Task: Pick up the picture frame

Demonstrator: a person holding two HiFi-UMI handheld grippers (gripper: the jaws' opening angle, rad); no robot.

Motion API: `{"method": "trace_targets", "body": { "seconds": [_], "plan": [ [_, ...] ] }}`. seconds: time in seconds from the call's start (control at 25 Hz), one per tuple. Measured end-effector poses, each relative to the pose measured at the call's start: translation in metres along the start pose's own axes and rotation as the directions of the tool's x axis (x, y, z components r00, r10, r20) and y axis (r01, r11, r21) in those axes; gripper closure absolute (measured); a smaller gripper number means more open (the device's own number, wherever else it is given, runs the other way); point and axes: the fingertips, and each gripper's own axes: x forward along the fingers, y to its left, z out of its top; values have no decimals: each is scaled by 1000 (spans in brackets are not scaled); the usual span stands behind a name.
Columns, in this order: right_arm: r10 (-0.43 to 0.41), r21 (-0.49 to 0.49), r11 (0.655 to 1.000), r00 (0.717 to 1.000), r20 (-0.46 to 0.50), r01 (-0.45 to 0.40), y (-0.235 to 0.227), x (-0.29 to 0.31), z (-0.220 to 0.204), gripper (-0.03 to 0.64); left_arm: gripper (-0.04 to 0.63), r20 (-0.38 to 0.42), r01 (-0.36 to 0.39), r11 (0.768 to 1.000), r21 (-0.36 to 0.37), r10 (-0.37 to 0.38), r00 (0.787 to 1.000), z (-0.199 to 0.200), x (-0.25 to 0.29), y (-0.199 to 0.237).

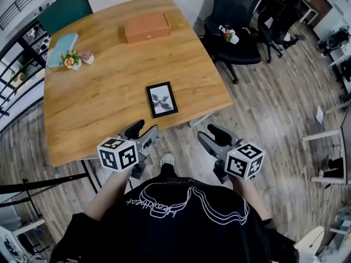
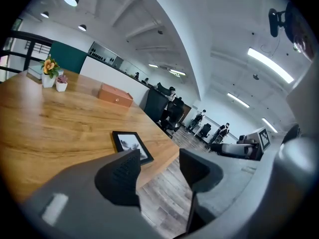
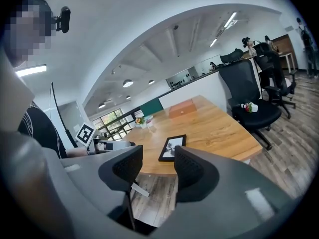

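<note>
Wood table [image 1: 104,100] edge just ahead, open floor [image 1: 263,97] below; picture frame [image 1: 162,99] flat by that edge, ahead btw left gripper [image 1: 143,130] & right gripper [image 1: 213,137], both spread, empty.

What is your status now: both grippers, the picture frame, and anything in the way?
Left gripper and right gripper open, empty, short of the table. Picture frame flat near its front edge, untouched. Nothing stands between.

table [image 1: 98,108]: smooth grained wood | picture frame [image 1: 162,99]: smooth dark rim | floor [image 1: 274,92]: wood-look planks
</note>
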Motion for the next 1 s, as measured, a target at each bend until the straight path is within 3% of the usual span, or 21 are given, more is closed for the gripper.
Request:
{"method": "trace_targets", "body": {
  "seconds": [0.24,0.48,0.84,1.0],
  "plan": [
    [19,-6,1000,998,-64,-19,-19,77,16,413,366,-25,-8,1000,-15,7,1000,26,30,53],
    [23,-17,1000,990,-141,-26,-34,133,17,414,367,-92,2,998,56,3,996,36,56,84],
    [-83,-154,987,953,-293,39,-76,192,-10,417,367,-69,-52,997,61,56,996,31,66,110],
    [-66,-122,992,940,-335,26,-87,211,-20,417,367,-79,-67,996,53,71,994,27,72,114]
  ]
}}
